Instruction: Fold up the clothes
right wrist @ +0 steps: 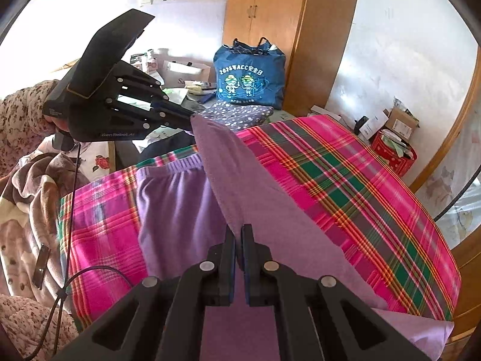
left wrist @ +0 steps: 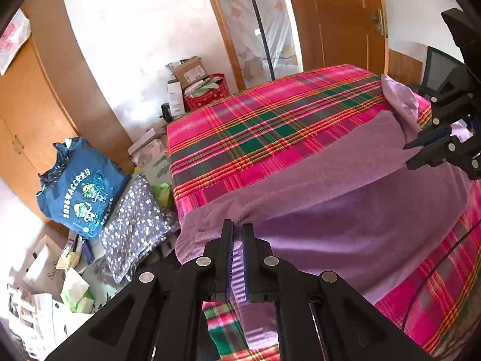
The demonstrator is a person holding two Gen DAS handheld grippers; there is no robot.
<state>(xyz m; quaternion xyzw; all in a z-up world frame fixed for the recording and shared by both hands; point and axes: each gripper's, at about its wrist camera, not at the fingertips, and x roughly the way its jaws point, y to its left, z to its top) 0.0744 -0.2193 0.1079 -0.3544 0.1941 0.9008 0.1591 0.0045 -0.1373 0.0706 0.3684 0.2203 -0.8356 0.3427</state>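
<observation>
- Fingers of the left gripper [left wrist: 237, 258] stand nearly together, pinching a lifted edge of the purple garment [left wrist: 345, 210] with cloth showing between the pads.
- Fingers of the right gripper [right wrist: 239, 255] are likewise drawn close, nipping another part of that lifted edge.
- Between the two grips the fleecy edge is raised as a ridge; the rest of the garment lies flat on the bed [left wrist: 270, 114], which is spread with a pink and green plaid sheet. A ribbed hem [right wrist: 171, 164] lies at the near bed edge in the right wrist view.
- Judging by the raised flap, a fold is in hand: one half is being carried over the other. The next move calls for both grips travelling together at even height, laying the flap so its edges meet those of the layer below, then letting go at once.
- Beyond the bed, a spotted grey bundle [left wrist: 135, 219] rests on low clutter, and behind it a blue tote bag [right wrist: 251, 75] stands bulging against the wardrobe [right wrist: 270, 6]; what fills it is hidden.
- Farther off by the wall, a red box [right wrist: 393, 153] holds what may be papers, and an open cardboard carton [left wrist: 189, 70] sits above it, contents unclear.
</observation>
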